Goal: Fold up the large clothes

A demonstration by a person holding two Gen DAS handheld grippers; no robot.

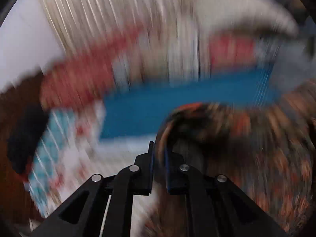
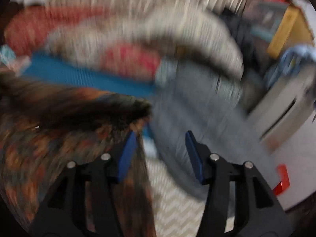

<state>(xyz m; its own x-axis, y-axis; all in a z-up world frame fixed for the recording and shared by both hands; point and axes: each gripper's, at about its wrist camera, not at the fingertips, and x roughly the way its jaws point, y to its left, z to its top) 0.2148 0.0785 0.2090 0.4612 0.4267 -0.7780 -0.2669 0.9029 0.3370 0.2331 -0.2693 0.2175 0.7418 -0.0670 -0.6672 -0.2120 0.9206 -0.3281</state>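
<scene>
1. Both views are heavily smeared by motion, so fine detail cannot be read.
2. The task's thing is a dark patterned garment point(image 1: 246, 158) in brown, orange and black. It fills the 3 to 6 o'clock part of the left wrist view and the 7 to 10 o'clock part of the right wrist view point(image 2: 49, 138).
3. The left tool point(image 1: 159, 165) has its pads nearly together, with a fold of the garment running between them; it looks clamped on the cloth.
4. The right tool point(image 2: 160, 156) stands with its jaws apart. The garment's edge lies against the pad at 9 o'clock, but nothing is pinched between the pads.
5. My judgement: this is mid-fold, one side held and the other let go or not yet taken.
6. The next move likely calls for the right tool to find a free hem or corner and close on it, so the cloth can be drawn flat.
7. A blue mat point(image 1: 177, 102) lies beyond at 12 o'clock, with grey cloth point(image 2: 197, 108) beside it.
8. Open room looks scarce: red and pale bundles crowd 10 to 1 o'clock, and a pale unit point(image 2: 280, 108) stands at 3 o'clock.
</scene>
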